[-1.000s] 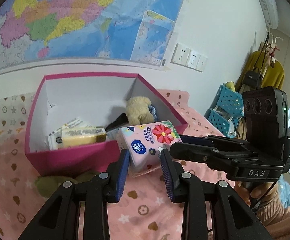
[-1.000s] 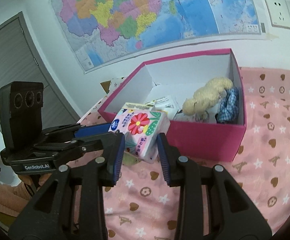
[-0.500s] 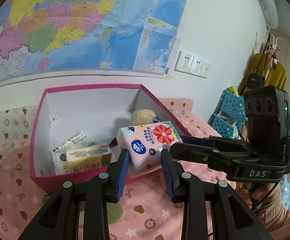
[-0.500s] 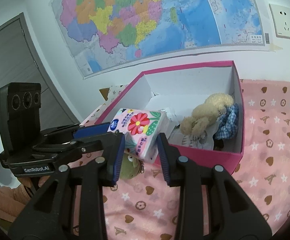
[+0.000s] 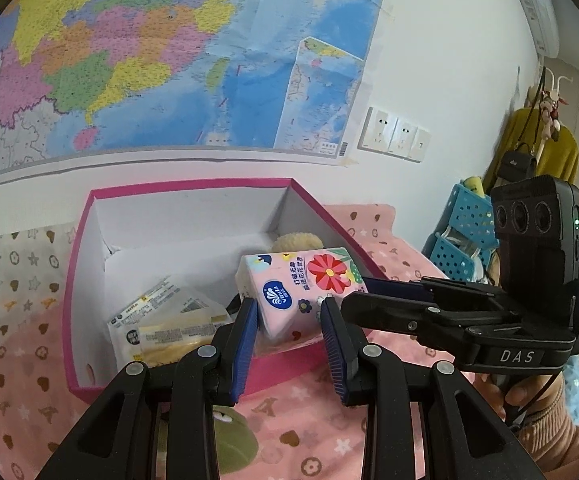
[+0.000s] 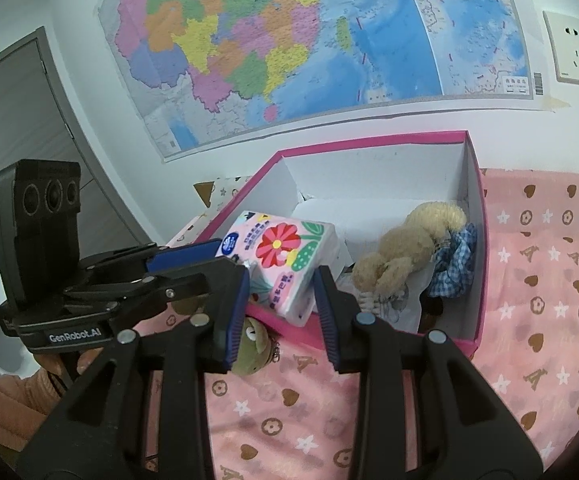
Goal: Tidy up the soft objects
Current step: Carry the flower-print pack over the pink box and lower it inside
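A pink flowered tissue pack [image 5: 297, 288] [image 6: 281, 260] is held in the air by both grippers, one at each end. My left gripper [image 5: 289, 320] and my right gripper [image 6: 281, 292] are both shut on it. The pack hangs over the near rim of the pink box [image 5: 85, 280] [image 6: 477, 240]. In the box lie a beige plush toy [image 6: 409, 248], a blue checked cloth [image 6: 455, 264] and flat yellow and white packets [image 5: 169, 320]. A green plush [image 6: 253, 346] [image 5: 229, 436] lies on the bed just outside the box.
The box stands on a pink patterned bedspread [image 6: 549, 280] against a wall with a large map [image 5: 129, 60]. Blue plastic baskets [image 5: 465, 232] stand at the right of the bed. A grey door [image 6: 9, 120] is at the left.
Both grippers have carried the tissue pack up and forward, from in front of the box to above its near rim. The green plush has dropped lower in view.
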Motion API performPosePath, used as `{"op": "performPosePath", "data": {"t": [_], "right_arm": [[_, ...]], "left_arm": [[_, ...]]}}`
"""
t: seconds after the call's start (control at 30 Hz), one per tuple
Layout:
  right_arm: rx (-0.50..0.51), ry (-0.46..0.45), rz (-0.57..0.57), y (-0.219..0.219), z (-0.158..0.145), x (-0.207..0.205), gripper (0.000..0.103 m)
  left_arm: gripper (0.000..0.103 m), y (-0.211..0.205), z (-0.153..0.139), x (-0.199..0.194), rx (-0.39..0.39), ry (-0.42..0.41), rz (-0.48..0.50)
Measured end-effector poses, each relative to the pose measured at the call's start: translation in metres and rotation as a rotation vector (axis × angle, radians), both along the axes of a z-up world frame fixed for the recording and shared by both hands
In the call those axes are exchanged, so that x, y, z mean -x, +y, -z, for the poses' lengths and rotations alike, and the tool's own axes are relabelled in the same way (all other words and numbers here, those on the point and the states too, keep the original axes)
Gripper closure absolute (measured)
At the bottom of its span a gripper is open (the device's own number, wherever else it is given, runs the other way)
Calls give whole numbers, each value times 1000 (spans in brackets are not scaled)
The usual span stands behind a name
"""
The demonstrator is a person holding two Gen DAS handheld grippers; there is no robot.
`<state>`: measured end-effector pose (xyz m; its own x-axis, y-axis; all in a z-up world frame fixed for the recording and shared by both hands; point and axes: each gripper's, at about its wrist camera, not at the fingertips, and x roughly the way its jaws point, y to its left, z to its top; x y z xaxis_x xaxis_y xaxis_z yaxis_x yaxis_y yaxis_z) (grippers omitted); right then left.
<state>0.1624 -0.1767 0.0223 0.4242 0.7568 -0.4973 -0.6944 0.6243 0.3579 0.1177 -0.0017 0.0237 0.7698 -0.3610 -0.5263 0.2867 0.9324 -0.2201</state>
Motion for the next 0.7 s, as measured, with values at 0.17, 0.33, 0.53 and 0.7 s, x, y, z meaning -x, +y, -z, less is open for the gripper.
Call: {"op": "performPosePath", "data": {"t": [0.17, 0.33, 0.53, 0.7], "right_arm": [[-2, 5, 5, 1, 1, -10, 66], [2, 10, 11, 4, 2, -21, 66], [8, 8, 7, 8, 1, -28, 66], [15, 17, 12, 12, 3, -38, 66]], "left_arm": [[71, -1, -1, -7, -8, 1, -5], [72, 0, -1, -15, -16, 5, -12], [72, 3, 0, -25, -21, 13, -26], [71, 4, 0, -36, -32, 19, -40]]}}
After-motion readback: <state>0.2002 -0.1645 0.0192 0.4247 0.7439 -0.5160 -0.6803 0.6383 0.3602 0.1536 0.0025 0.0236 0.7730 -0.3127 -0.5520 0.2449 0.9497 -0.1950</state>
